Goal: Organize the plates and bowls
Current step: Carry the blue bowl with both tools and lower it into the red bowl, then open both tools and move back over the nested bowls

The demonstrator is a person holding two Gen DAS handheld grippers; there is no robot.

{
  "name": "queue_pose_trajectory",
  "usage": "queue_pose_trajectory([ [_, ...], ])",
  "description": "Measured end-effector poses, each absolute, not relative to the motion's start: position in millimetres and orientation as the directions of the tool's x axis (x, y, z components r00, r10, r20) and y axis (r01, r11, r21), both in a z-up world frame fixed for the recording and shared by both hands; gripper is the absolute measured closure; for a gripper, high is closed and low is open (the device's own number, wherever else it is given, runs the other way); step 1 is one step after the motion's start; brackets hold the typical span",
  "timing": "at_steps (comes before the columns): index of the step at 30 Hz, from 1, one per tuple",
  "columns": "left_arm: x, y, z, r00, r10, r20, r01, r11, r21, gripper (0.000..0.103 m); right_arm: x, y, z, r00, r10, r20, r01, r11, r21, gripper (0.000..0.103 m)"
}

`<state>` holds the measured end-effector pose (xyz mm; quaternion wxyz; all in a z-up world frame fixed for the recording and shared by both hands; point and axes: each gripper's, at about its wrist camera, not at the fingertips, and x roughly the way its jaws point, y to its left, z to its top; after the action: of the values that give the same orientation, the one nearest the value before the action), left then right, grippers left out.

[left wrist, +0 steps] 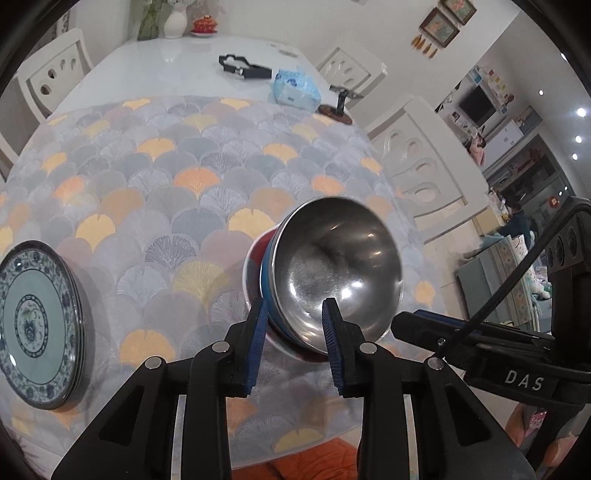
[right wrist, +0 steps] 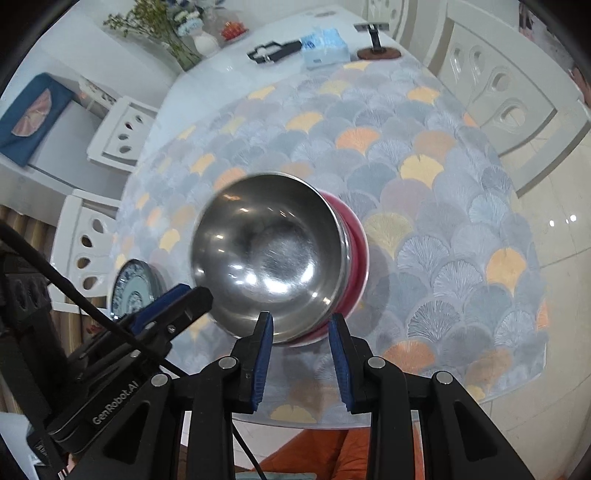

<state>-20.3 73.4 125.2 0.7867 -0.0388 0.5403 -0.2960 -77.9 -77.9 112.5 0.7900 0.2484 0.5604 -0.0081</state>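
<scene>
A stack of nested bowls (left wrist: 332,273) stands on the patterned tablecloth, a steel-lined one on top and red and blue ones under it; it also shows in the right wrist view (right wrist: 273,258). My left gripper (left wrist: 293,317) has its fingers either side of the stack's near rim, one pad inside and one outside. My right gripper (right wrist: 301,326) straddles the rim the same way from the other side. Neither pad visibly presses the rim. A stack of blue-and-white plates (left wrist: 33,328) lies at the left; it also shows in the right wrist view (right wrist: 133,288).
A tissue pack (left wrist: 295,88), a black tool (left wrist: 243,68) and a small stand on a wooden coaster (left wrist: 338,110) lie at the table's far end. A vase (left wrist: 175,22) and red lidded pot (left wrist: 205,26) stand beyond. White chairs (left wrist: 417,155) ring the table.
</scene>
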Motion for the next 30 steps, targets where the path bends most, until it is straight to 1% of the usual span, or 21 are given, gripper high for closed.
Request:
queue_pose_trajectory([
  [4, -28, 81, 150, 0.298, -0.537, -0.789, 0.432, 0.813, -0.39, 0.075, -85, -72, 134, 0.448, 0.259, -0.856, 0.256, 0.88, 0.401, 0.073],
  [6, -34, 83, 163, 0.333, -0.537, -0.775, 0.443, 0.815, -0.374, 0.075, -87, -69, 143, 0.473, 0.245, -0.846, 0.24, 0.888, 0.391, 0.069],
  [8, -39, 85, 171, 0.36, -0.53, -0.768, 0.448, 0.82, -0.356, 0.074, -90, -65, 150, 0.491, 0.224, -0.842, 0.23, 0.899, 0.373, 0.06],
  [9, -42, 87, 176, 0.375, -0.527, -0.763, 0.449, 0.823, -0.347, 0.074, -91, -64, 152, 0.497, 0.22, -0.839, 0.226, 0.901, 0.37, 0.059],
  [16, -53, 98, 186, 0.409, -0.518, -0.751, 0.43, 0.836, -0.342, 0.071, -95, -55, 153, 0.503, 0.232, -0.832, 0.209, 0.902, 0.377, 0.057],
  [17, -53, 100, 186, 0.411, -0.516, -0.751, 0.425, 0.838, -0.343, 0.07, -96, -53, 153, 0.506, 0.237, -0.829, 0.206, 0.901, 0.383, 0.057],
  [19, -53, 104, 185, 0.412, -0.515, -0.752, 0.41, 0.841, -0.352, 0.064, -98, -51, 155, 0.513, 0.24, -0.824, 0.2, 0.9, 0.387, 0.055],
  [20, -53, 107, 185, 0.415, -0.515, -0.75, 0.398, 0.844, -0.359, 0.056, -99, -49, 156, 0.516, 0.232, -0.825, 0.201, 0.903, 0.38, 0.054],
  [21, -54, 111, 185, 0.417, -0.52, -0.745, 0.389, 0.843, -0.371, 0.044, -99, -48, 157, 0.519, 0.228, -0.824, 0.201, 0.904, 0.377, 0.054],
  [23, -54, 119, 186, 0.432, -0.534, -0.727, 0.373, 0.839, -0.396, 0.037, -99, -46, 158, 0.522, 0.23, -0.821, 0.2, 0.903, 0.38, 0.051],
  [25, -54, 125, 187, 0.442, -0.535, -0.72, 0.366, 0.84, -0.4, 0.036, -100, -43, 159, 0.524, 0.226, -0.821, 0.201, 0.904, 0.378, 0.049],
  [30, -58, 131, 190, 0.461, -0.521, -0.718, 0.36, 0.85, -0.386, 0.036, -101, -35, 159, 0.518, 0.228, -0.824, 0.191, 0.909, 0.371, 0.049],
])
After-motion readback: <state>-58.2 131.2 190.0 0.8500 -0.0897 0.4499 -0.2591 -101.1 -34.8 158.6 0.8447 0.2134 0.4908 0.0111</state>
